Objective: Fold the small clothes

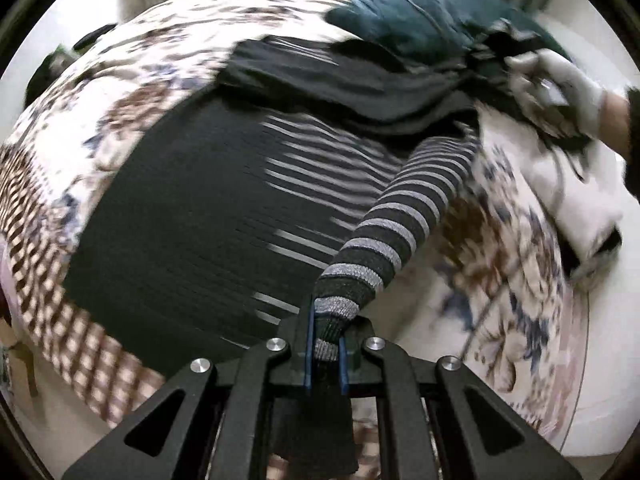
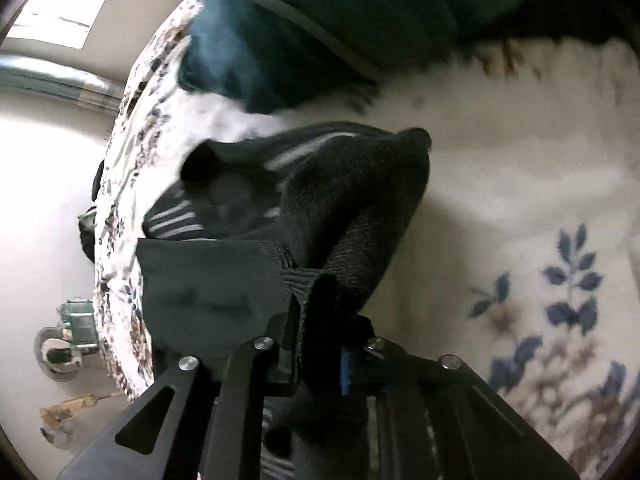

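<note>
Both grippers, left (image 1: 326, 354) and right (image 2: 320, 364), clamp the black grey-striped sweater (image 1: 224, 184).

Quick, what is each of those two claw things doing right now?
Left gripper: closed on the striped sleeve of the dark garment.
Right gripper: closed on bunched dark fabric.

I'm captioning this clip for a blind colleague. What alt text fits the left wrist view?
The left gripper is shut on the cuff of a dark sweater's striped sleeve, pulled taut above a floral bedspread. The sweater lies spread below, a teal garment is bunched behind it, and a white-gloved hand reaches in at right.
</note>
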`<state>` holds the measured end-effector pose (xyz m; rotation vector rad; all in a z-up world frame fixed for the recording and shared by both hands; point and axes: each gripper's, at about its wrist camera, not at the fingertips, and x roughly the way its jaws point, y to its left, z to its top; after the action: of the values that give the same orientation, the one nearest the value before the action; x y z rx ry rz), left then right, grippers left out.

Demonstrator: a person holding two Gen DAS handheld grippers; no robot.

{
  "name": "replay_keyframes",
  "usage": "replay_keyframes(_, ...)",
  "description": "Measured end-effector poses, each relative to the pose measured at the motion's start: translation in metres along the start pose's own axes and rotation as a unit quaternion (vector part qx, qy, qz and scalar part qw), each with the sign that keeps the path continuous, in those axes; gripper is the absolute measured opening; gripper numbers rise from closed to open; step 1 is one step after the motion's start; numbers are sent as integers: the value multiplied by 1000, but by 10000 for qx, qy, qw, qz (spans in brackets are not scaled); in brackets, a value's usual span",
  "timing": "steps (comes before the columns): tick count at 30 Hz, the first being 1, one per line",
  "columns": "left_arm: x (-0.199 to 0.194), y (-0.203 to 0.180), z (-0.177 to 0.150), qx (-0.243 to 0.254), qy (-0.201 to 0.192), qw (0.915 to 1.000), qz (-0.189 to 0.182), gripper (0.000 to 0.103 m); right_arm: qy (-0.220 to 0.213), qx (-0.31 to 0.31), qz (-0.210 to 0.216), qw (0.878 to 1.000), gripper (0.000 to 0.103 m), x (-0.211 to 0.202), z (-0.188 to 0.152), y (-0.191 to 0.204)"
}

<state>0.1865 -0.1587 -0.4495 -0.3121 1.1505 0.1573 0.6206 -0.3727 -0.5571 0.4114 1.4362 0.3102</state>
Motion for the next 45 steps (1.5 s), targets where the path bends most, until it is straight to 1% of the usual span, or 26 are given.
replay_keyframes(1,-3,10,4,-50,-4,10000,-16,7,-6,-60,-173,9998,14,-4,2,24)
replay_keyframes(3,-11,46,16,-117,-29,9999,4,7,30,-76,-345,9994,13,-12,2,57)
replay_keyframes(7,-12,99,31,-334,83,9994,-107,7,119,-121,-719,9973,13,2,13,139)
replay_keyframes(10,-2,142,43,-626,229,9975,-232,7,202,-344,-977,9944,13,43,19,209)
replay_keyframes(12,11,173,51,-894,325,9950,-310,7,289,-450,-1192,9914,13,84,22,250)
replay_keyframes(15,29,210,54,-1301,453,9898,-364,7,456,-616,-1584,9844,13,143,23,293)
replay_keyframes(16,35,221,53,-1419,486,9881,-351,7,473,-689,-1800,9801,13,161,23,306)
replay_keyframes(18,45,242,51,-1556,556,9858,-286,6,539,-817,-2055,9737,13,186,21,317)
replay_keyframes(21,51,258,47,-1638,629,9839,-328,6,615,-862,-2317,9670,13,213,19,334)
replay_keyframes(23,54,264,44,-1690,694,9824,-383,6,677,-726,-2412,9654,13,224,18,340)
replay_keyframes(25,56,267,43,-1737,767,9812,-359,3,712,-559,-2512,9637,13,229,19,342)
replay_keyframes(26,58,274,40,-1840,857,9786,-341,3,787,-417,-2454,9653,18,232,19,342)
replay_keyframes(27,60,283,35,-1984,971,9747,-341,4,932,-339,-2161,9713,19,235,21,345)
replay_keyframes(28,61,290,33,-2054,1059,9724,-329,7,1122,-298,-1678,9790,26,236,22,350)
replay_keyframes(29,61,302,28,-2183,1166,9683,-337,7,1235,-344,-1325,9829,38,234,23,354)
replay_keyframes(31,55,317,26,-2390,1234,9623,-407,8,1250,-436,-436,9902,45,217,28,360)
replay_keyframes(32,50,326,28,-2411,1262,9617,-331,10,1317,-426,159,9902,46,207,29,359)
replay_keyframes(33,47,330,31,-2385,1233,9627,-329,14,1400,-436,594,9874,48,199,31,356)
replay_keyframes(34,43,334,41,-2283,1165,9660,-340,22,1319,-488,708,9875,51,186,33,351)
replay_keyframes(36,40,333,58,-2099,1058,9714,-332,31,920,-639,424,9928,55,163,37,336)
replay_keyframes(37,41,330,70,-1979,976,9745,-409,37,710,-659,108,9952,56,155,40,324)
replay_keyframes(38,43,324,84,-1818,890,9781,-491,41,559,-624,-162,9964,56,151,44,314)
replay_keyframes(39,47,316,98,-1631,811,9817,-559,47,472,-542,-288,9970,56,150,46,304)
replay_keyframes(41,59,300,115,-1393,781,9847,-704,48,573,-234,-255,9978,56,159,52,282)
replay_keyframes(43,76,286,123,-1175,908,9854,-839,49,627,-145,-282,9975,56,173,58,277)
replay_keyframes(45,94,270,125,-953,1062,9858,-884,48,640,-295,-596,9957,56,191,64,287)
